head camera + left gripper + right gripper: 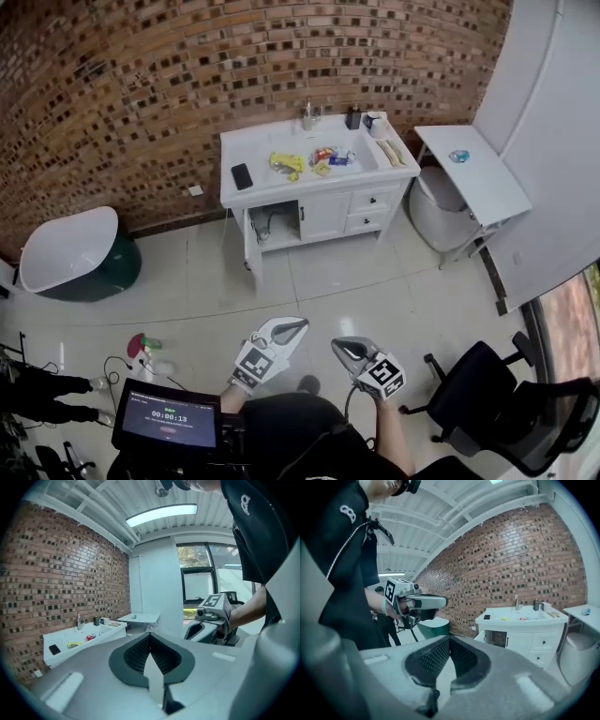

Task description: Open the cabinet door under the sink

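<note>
Wall (141, 84): brick, running along the far side of the room.

Floor (356, 281): pale glossy tiles, carrying all the furniture.

Tub (66, 246): white inside and dark green outside, standing at the left against the wall.

Cabinet (255, 150): white, standing against the wall at centre. Its top is carrying a tap (307, 114) at the back and a black phone (242, 176) at the left end. Small yellow items (286, 164) are lying in the sink (342, 142). Two drawers (372, 200) are sitting on its right side.

Surface (478, 183): white, standing to the right of the cabinet, with one small blue item (458, 156) lying on it.

Chair (497, 398): black, standing at lower right, near the right tool.

Door (251, 246): the left one under the sink, hanging open and swung out from the cabinet's left edge into the room. The dark opening beside it is showing pipework (272, 223). The second door (323, 216) is sitting flush and closed. Both doors are well apart from the tools.

Screen (169, 417): showing a timer, at lower left beside the person.

Left tool (300, 324): being held low in front of the person, jaws pressed together with nothing between them.

Right tool (336, 345): being held near the left one, jaws likewise together and gripping nothing.
</note>
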The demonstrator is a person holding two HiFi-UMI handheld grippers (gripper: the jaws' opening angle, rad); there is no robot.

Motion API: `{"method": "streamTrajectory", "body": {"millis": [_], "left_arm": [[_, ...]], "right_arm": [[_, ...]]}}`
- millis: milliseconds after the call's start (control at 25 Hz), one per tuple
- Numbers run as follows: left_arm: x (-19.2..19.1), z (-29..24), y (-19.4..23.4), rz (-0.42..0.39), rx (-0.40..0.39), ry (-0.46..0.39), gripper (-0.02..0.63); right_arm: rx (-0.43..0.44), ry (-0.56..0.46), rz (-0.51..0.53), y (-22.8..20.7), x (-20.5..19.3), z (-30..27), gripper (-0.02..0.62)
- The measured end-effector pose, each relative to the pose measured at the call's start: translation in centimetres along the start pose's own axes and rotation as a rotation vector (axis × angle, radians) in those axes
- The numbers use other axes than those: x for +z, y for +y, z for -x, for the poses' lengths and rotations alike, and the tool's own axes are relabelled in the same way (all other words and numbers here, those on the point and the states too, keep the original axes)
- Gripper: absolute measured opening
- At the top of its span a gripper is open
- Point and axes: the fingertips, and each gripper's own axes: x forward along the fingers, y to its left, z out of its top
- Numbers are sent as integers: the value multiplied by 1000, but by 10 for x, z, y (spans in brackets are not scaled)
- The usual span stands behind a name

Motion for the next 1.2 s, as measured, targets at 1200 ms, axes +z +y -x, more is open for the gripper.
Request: {"method": "streamTrajectory", "body": {"millis": [1200], "left_arm": [[-25, 15, -41, 143, 15, -73, 15]], "right_arm": [[-92, -24, 69, 43, 35, -8, -9]]}}
